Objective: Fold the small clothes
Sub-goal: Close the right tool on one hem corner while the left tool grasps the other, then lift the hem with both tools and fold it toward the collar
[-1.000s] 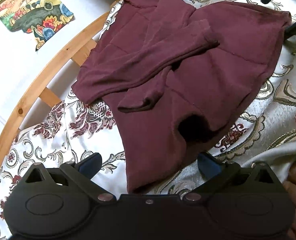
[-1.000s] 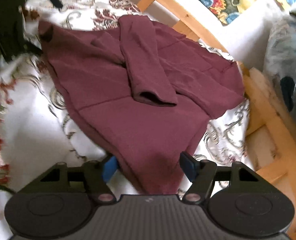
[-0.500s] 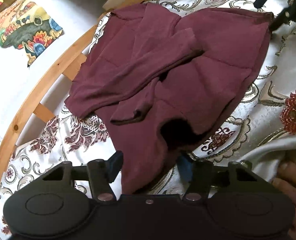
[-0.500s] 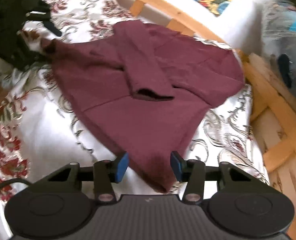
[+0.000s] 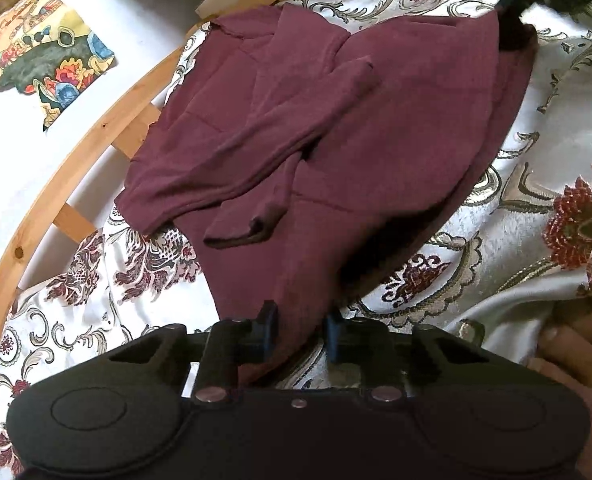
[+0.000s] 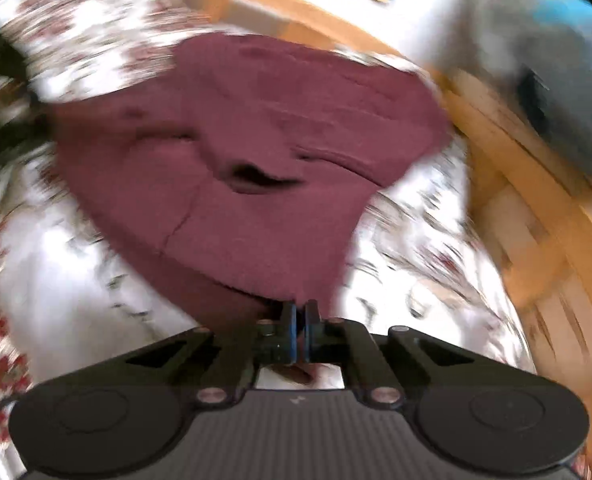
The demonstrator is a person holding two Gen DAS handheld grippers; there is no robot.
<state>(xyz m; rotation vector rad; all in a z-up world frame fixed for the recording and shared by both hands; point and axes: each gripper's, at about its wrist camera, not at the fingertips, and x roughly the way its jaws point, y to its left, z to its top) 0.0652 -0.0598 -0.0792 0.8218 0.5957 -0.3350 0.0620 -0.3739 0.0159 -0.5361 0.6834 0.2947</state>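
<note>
Currently: maroon top [image 5: 376,136] on floral bedspread [image 5: 536,208], both hem corners taken.
Left gripper [image 5: 299,334]: jaws closing, near hem corner between them, narrow gap visible. Right gripper [image 6: 299,322]: pinched tight on the other hem corner; view blurred. Top lies spread, sleeves folded across its front; wooden frame [image 5: 76,160] beyond, far left.

Right wrist view motion-blurred throughout; floral bedspread [image 6: 76,36] pattern smeared; grey-blue bundle [image 6: 536,64] unidentifiable; person's hand [image 5: 576,364] cut off at the left wrist view's right edge; painted picture [image 5: 36,52] cropped top-left.
</note>
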